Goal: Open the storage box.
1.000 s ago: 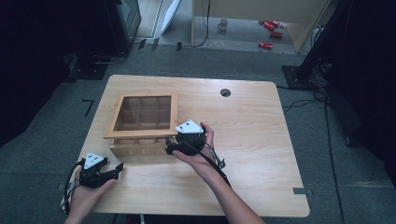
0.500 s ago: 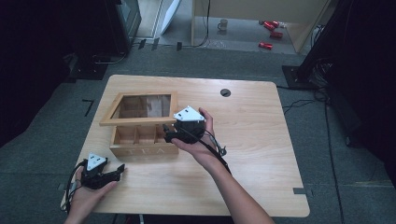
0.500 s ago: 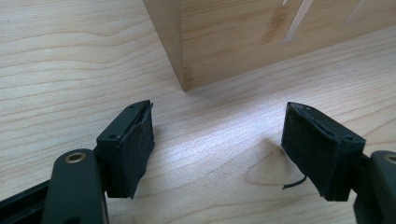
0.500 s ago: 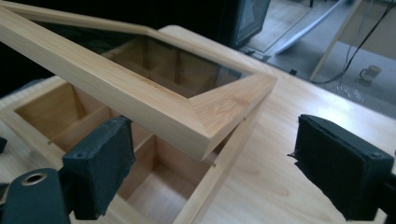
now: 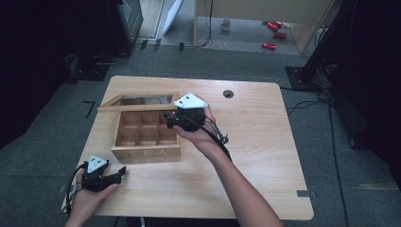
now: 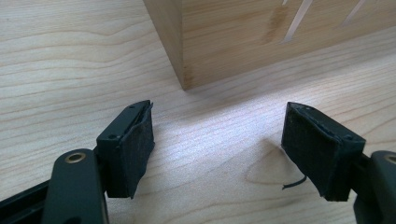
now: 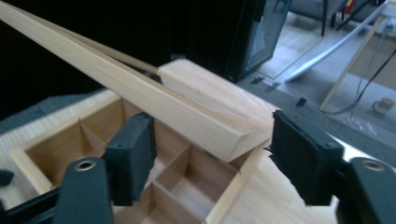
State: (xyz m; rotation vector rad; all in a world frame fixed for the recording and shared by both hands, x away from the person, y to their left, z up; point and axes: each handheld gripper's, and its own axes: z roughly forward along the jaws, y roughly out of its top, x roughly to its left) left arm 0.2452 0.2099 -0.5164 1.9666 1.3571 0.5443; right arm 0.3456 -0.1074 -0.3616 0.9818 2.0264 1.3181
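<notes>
Two grippers work here: left gripper (image 5: 120,172) rests spread and empty just short of the box (image 5: 146,151) corner, while right gripper (image 5: 169,118), jaws just closing around the raised lid (image 7: 154,105) corner, must next swing it fully back.

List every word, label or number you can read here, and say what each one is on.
"TEA": pale letters on the front wall of the wooden box, high view.
Pale strokes on the box wall in the left gripper view: cropped, unreadable.
Mug and red items on the floor: too small to read.
</notes>
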